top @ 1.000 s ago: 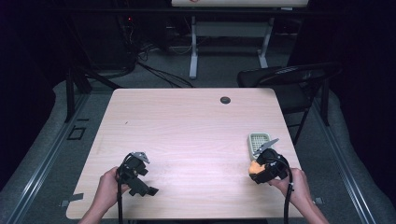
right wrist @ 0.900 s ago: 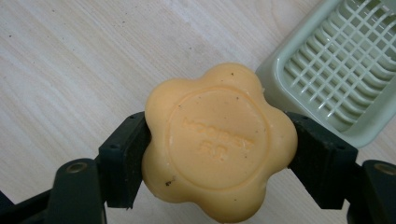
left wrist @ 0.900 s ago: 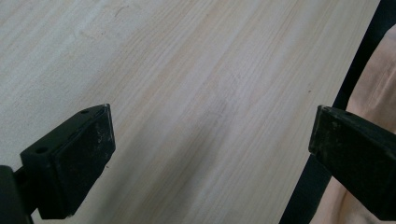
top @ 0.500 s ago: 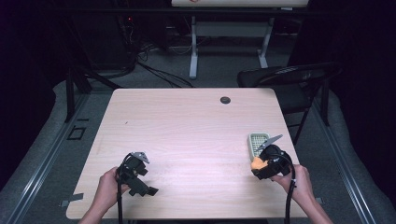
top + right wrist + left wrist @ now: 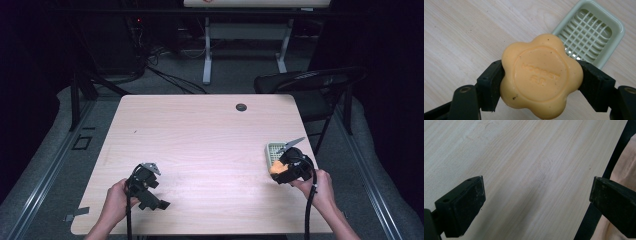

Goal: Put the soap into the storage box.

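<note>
Soap bar (image 5: 541,76), flower-shaped, orange, likely firm yet slick, being pinched across opposite lobes by right gripper (image 5: 541,82) just beside green slatted dish (image 5: 591,37) on table (image 5: 200,145); left gripper (image 5: 536,202) idling wide apart, grasping nothing.

The only lettering sits on the orange flower-shaped soap (image 5: 541,76) (the piece clamped between the jaws in the right gripper view): a raised line of capitals is pressed into the round panel on its face, with a shorter mark of about two characters beneath it. Both are shallow, the same colour as the bar, and too soft to read with any certainty. The pale green soap dish (image 5: 617,25) beside it bears no legible mark, and the wooden table (image 5: 200,130) carries no label or number that can be read.
</note>
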Demonstrator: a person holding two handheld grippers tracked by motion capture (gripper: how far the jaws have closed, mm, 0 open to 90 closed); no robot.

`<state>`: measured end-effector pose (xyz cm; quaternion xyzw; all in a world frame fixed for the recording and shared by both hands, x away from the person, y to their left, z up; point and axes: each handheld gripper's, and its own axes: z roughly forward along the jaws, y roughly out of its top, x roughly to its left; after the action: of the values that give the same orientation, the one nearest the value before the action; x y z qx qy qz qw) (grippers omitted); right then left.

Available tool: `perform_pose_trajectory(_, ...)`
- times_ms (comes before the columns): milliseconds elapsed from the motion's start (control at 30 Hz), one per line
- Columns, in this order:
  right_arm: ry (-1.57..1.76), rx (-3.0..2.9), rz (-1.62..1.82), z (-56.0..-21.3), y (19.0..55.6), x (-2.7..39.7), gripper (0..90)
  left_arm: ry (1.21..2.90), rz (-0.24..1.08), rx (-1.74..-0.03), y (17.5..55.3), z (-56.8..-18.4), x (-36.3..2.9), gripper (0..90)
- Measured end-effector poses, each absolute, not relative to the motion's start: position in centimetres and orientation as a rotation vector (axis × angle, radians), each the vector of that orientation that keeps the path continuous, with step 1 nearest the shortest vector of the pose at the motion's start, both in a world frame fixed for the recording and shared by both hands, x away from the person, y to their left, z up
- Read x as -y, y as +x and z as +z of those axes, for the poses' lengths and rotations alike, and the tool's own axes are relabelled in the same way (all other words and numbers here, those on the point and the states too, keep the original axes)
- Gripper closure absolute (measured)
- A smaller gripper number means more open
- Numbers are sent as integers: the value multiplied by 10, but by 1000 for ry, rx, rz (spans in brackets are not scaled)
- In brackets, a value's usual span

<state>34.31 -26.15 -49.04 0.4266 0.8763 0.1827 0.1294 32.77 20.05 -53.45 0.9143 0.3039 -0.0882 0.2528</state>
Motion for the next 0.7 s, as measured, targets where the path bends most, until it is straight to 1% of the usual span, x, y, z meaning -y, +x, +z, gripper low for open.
perform_pose_trajectory(700, 1276, -2512, 542, -486, 364, 266, 265, 2488, -244, -825, 328, -536, -200, 5)
